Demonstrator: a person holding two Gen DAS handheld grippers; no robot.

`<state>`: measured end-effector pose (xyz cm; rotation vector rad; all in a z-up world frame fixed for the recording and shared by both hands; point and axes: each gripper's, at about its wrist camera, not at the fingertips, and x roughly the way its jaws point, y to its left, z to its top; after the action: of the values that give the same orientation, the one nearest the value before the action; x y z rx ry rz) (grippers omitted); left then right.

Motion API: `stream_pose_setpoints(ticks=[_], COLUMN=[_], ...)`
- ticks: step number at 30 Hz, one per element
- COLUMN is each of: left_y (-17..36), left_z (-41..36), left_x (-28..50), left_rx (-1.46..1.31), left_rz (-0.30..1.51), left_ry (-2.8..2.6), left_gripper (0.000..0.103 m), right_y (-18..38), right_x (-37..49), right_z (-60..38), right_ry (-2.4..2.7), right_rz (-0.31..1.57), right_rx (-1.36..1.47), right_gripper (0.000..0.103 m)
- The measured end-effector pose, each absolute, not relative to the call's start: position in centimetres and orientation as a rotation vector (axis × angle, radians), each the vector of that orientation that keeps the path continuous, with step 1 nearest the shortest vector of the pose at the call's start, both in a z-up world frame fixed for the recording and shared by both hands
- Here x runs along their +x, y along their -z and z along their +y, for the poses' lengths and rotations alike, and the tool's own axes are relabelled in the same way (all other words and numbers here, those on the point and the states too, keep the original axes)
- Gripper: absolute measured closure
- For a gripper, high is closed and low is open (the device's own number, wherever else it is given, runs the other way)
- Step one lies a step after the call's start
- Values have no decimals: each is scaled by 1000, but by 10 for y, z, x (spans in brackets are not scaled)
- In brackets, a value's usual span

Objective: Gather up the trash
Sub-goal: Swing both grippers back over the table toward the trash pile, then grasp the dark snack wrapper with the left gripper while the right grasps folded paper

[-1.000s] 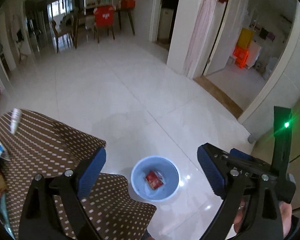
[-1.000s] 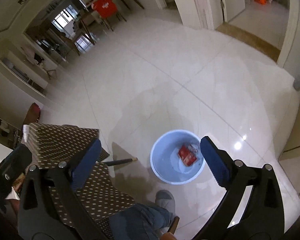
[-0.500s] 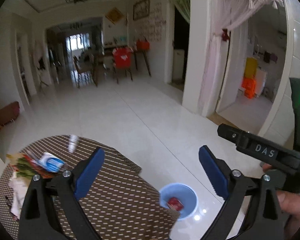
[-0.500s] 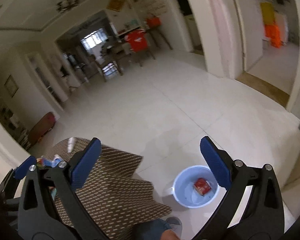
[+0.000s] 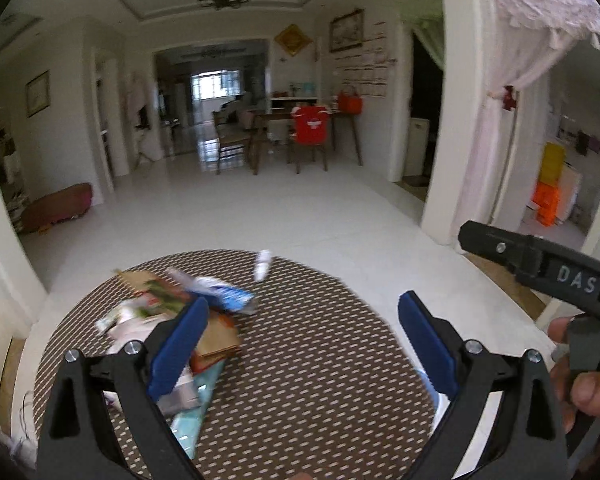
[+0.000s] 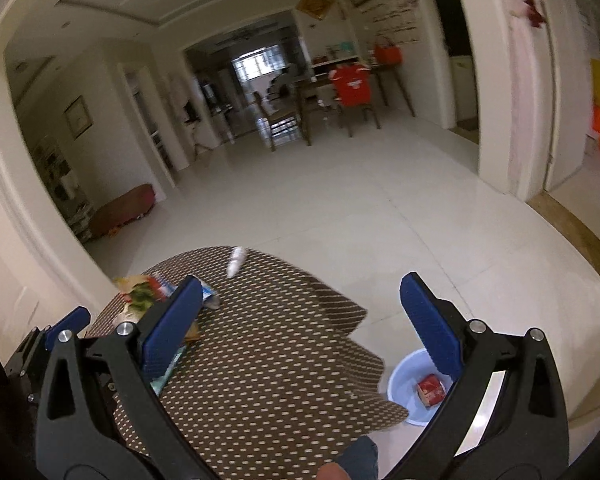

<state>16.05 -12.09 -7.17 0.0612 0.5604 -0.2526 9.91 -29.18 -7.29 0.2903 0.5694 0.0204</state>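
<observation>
A round table with a brown dotted cloth (image 5: 300, 360) carries a pile of wrappers and packets (image 5: 172, 312) on its left side and a small white bottle (image 5: 263, 265) lying at the far edge. The pile (image 6: 140, 292) and bottle (image 6: 235, 261) also show in the right wrist view. A light blue bin (image 6: 404, 388) on the floor right of the table holds a red packet (image 6: 430, 389). My left gripper (image 5: 302, 340) is open and empty above the table. My right gripper (image 6: 300, 320) is open and empty above the table's right edge.
White tiled floor (image 5: 300, 216) stretches ahead to a dining table with chairs (image 5: 292, 140). A white pillar and curtained doorway (image 5: 480, 160) stand at the right. A low brown bench (image 5: 56, 208) sits at the left wall. The person's knee (image 6: 356, 456) shows below.
Both grippers have tilted up from looking down at the bin to facing over the table. The trash pile has come into view; the bin dropped to the lower right.
</observation>
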Motion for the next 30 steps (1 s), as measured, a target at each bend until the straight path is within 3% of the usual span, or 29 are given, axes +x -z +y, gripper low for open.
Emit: stream_pose_setpoints(ticks=[16, 30], left_y=[143, 200], left_z=[67, 142], left_x=[154, 209], left_rx=[-123, -172], left_rz=[681, 801], left_ry=[-178, -300], left_gripper=[9, 9], right_y=[125, 196], right_x=[139, 178], right_z=[-161, -91], right_ry=[-205, -394], right_rz=[730, 887], right_rx=[146, 91], right_gripper=[6, 6])
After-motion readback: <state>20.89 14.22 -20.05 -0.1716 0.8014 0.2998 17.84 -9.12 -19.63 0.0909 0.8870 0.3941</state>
